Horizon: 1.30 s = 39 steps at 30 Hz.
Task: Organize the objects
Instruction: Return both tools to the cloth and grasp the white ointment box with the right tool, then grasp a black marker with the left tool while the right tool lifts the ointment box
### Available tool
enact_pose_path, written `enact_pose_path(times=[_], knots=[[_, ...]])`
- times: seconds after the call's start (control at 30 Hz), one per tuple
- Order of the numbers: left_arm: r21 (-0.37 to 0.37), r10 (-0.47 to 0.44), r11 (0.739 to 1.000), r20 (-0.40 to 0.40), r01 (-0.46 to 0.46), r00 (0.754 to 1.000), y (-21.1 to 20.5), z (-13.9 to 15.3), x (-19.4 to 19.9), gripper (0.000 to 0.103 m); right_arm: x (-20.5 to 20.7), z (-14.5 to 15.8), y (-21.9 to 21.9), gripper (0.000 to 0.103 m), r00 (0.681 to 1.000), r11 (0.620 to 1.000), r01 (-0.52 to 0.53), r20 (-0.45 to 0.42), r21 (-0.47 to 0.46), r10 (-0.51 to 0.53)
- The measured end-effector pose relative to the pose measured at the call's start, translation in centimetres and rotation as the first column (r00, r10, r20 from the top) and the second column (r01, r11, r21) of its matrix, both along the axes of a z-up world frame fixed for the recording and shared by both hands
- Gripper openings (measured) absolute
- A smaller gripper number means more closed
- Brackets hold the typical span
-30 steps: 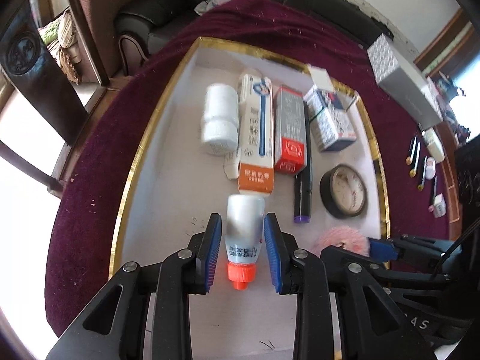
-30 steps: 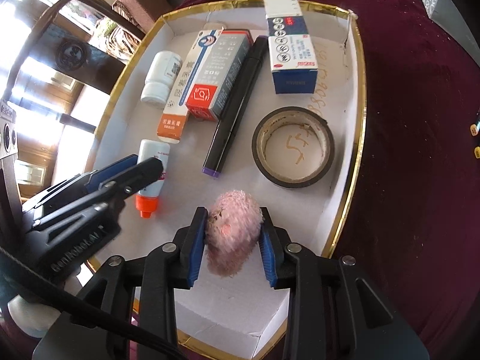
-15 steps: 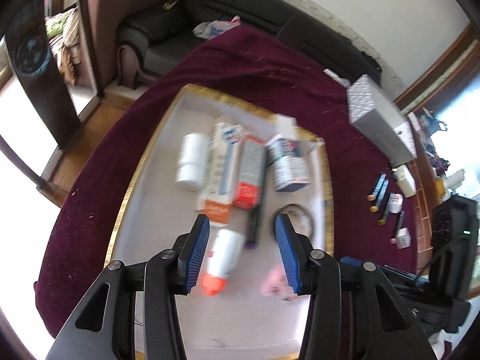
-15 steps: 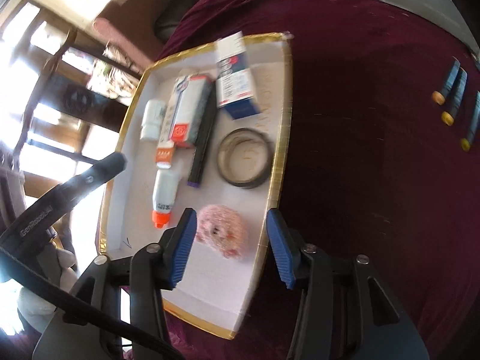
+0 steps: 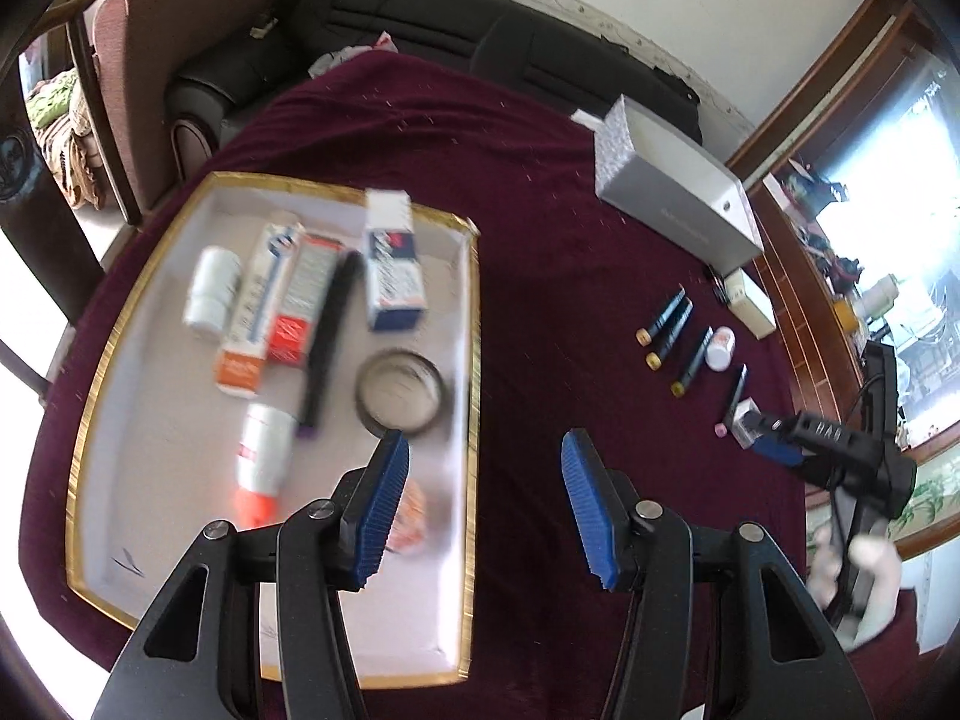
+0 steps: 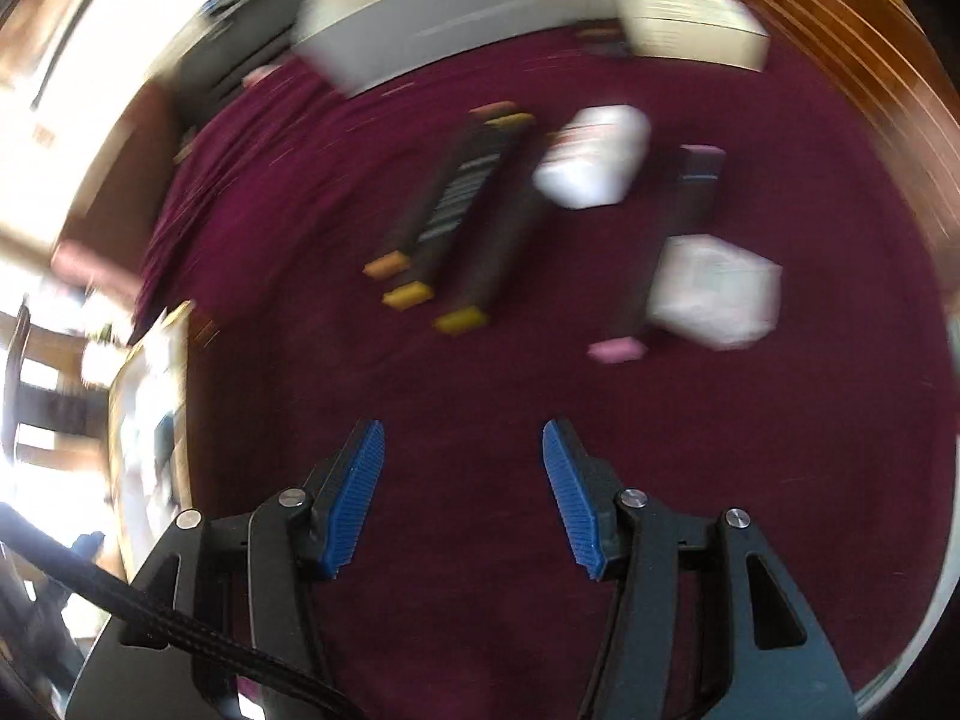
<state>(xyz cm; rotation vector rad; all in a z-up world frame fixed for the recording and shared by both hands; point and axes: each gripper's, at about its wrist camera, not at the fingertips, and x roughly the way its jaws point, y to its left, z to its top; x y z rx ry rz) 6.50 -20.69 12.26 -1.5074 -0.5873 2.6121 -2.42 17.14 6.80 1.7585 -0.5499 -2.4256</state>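
A gold-rimmed white tray (image 5: 474,360) on the maroon cloth holds boxes, a white bottle (image 5: 211,294), a black marker (image 5: 327,336), a tape roll (image 5: 401,391), an orange-capped bottle (image 5: 261,459) and a pink fluffy ball (image 5: 414,519). My left gripper (image 5: 483,510) is open and empty above the tray's right rim. My right gripper (image 6: 462,492) is open and empty over the cloth, facing several dark tubes (image 6: 456,210) with yellow caps, a pink-capped tube (image 6: 672,252) and two small white items (image 6: 714,294). It also shows in the left wrist view (image 5: 810,438).
A long grey box (image 5: 678,204) and a small cream box (image 5: 750,303) lie beyond the tubes (image 5: 669,327). A black sofa (image 5: 420,18) stands behind the table. A wooden frame (image 5: 798,324) borders the right side. The right wrist view is motion-blurred.
Both grippers opened, released the orange-capped bottle and the pink ball in the tray, and pulled back. The right gripper swung right toward the tubes; the left shifted right.
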Motion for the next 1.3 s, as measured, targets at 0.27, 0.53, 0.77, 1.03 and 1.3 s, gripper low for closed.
enact_pose_path(times=[0.27,0.53,0.77,1.03,1.3], knots=[[-0.008,-0.039,0.999,0.033,0.04,0.999,4.8,-0.8,-0.1,0.047,-3.4,0.1,6.2,0.057,0.997,0.982,-0.065,-0.024,0.178,0.07],[-0.054,-0.125,0.99,0.044,0.128,0.991,9.1,-1.5,-0.4,0.047,-4.3,-2.3,3.2,0.065,0.954,0.907,-0.285,0.002,0.31,0.299],[-0.056,-0.228,0.971,0.052,0.23,0.972,13.8,-2.5,-1.9,0.047,-5.2,-2.7,4.9,0.057,0.96,0.922,-0.264,-0.017,0.284,0.28],[-0.061,-0.38,0.922,0.054,0.383,0.923,21.5,-3.6,-5.4,0.047,-6.9,-4.9,7.6,0.051,0.981,0.967,-0.191,0.054,0.168,0.184],[-0.163,-0.489,0.861,0.001,0.483,0.872,28.0,-4.1,-8.1,0.047,-2.9,-4.4,12.7,0.047,0.995,0.993,-0.076,0.076,0.091,0.07]])
